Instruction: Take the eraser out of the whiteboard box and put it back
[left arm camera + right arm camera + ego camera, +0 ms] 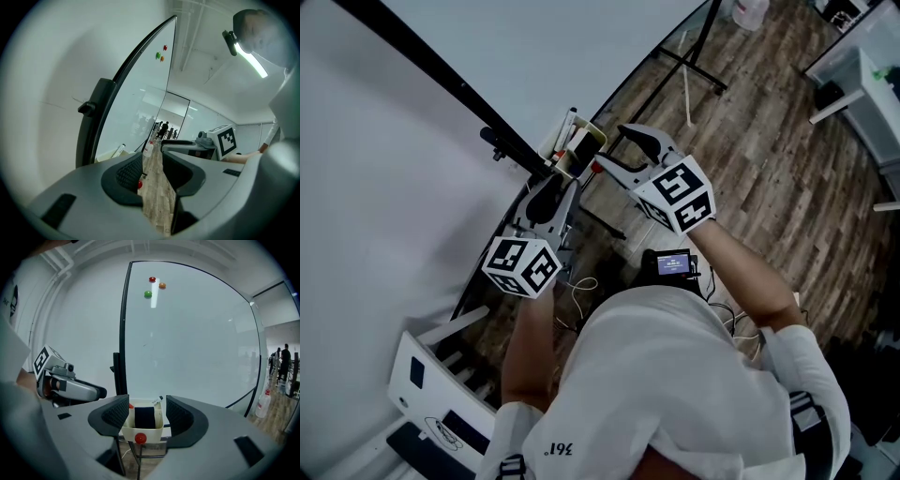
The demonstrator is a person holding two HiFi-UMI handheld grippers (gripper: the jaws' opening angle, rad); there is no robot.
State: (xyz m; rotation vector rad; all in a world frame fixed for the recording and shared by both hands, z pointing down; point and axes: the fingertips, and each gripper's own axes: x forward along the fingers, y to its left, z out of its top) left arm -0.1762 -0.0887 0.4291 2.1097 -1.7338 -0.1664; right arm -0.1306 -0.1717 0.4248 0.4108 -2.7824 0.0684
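Note:
A cream whiteboard box (143,426) hangs on the whiteboard's lower edge, with a red magnet (139,438) on its front. The black eraser (144,416) stands upright inside it, and a marker tip (157,401) pokes out behind. My right gripper (146,416) is open, its jaws on either side of the box and short of it. In the head view the box (582,143) sits just ahead of my right gripper (617,154). My left gripper (551,192) hangs beside the box, close to the board frame. It is open (152,172) and holds nothing.
The whiteboard (187,343) carries three small magnets (153,287) near its top. Its black stand legs (689,66) spread over the wooden floor. A plastic bottle (263,405) stands by the board's far end. A white case (441,394) lies at the lower left.

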